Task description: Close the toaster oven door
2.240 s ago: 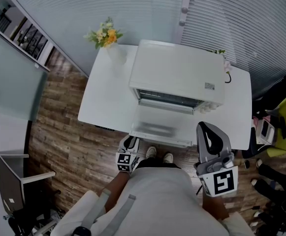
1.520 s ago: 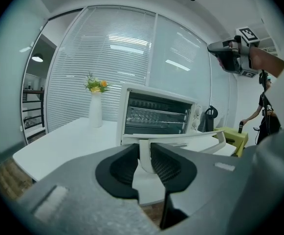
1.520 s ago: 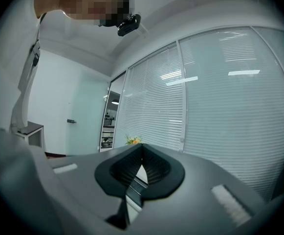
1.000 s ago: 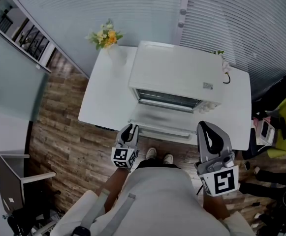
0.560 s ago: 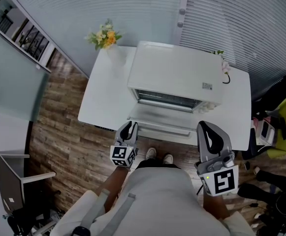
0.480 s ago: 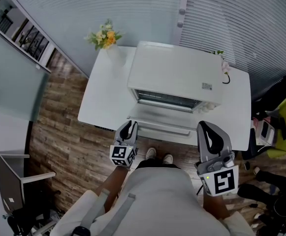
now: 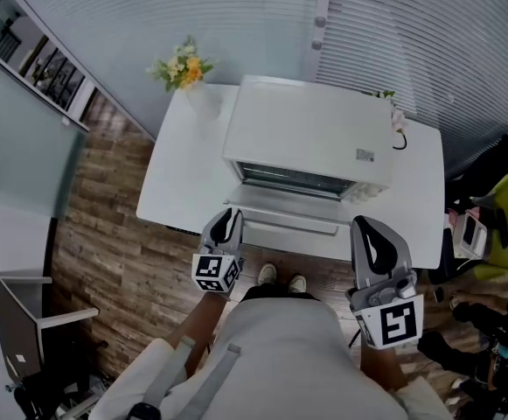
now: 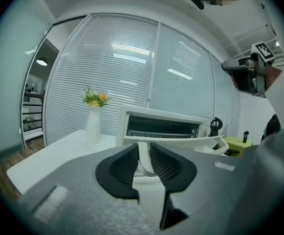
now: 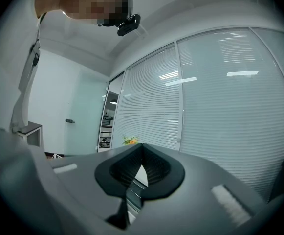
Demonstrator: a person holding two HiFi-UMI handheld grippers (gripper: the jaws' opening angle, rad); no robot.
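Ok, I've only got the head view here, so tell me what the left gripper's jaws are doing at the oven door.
Observer: In the left gripper view, the left gripper has its jaws closed on the left end of the white handle of the oven door, gripping it from both sides.
Operator: Now check the right gripper for me.
Observer: The right gripper view shows the right gripper with its jaws together at the tips and nothing between them.
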